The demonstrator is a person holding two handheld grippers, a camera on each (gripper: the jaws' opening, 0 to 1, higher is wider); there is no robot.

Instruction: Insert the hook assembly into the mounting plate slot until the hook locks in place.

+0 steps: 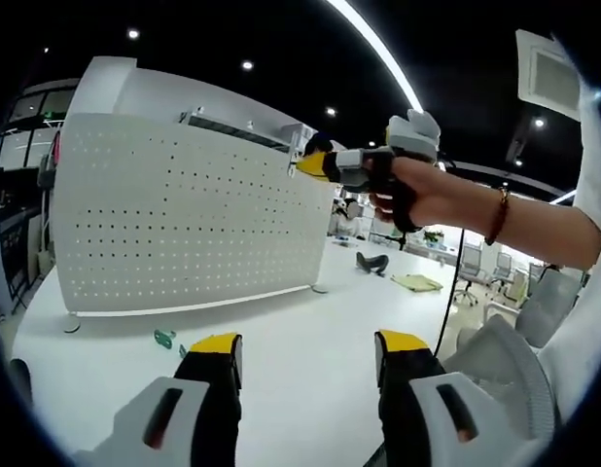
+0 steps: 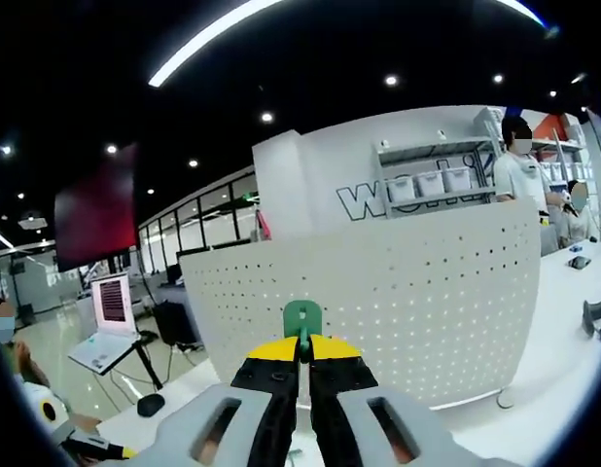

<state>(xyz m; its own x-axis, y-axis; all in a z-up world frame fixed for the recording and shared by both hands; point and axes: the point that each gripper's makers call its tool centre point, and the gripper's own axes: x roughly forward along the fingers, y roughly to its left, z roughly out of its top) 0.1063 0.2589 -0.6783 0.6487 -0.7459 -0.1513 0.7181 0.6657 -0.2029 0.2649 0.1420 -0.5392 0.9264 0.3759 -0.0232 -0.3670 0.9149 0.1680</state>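
Observation:
A white perforated mounting plate stands upright on the white table; the right gripper view faces it too, as the wide white plate. My right gripper is shut on a green hook assembly, whose rounded tab sticks up above the yellow jaw tips in front of the plate. In the left gripper view that right gripper, held by a person's hand, hovers at the plate's upper right corner. My left gripper is open above the table with nothing between its jaws. A small green hook piece lies below the plate.
A dark object and a yellow-green pad lie farther back on the table. Office chairs stand to the right. A laptop on a stand and people stand beyond the plate.

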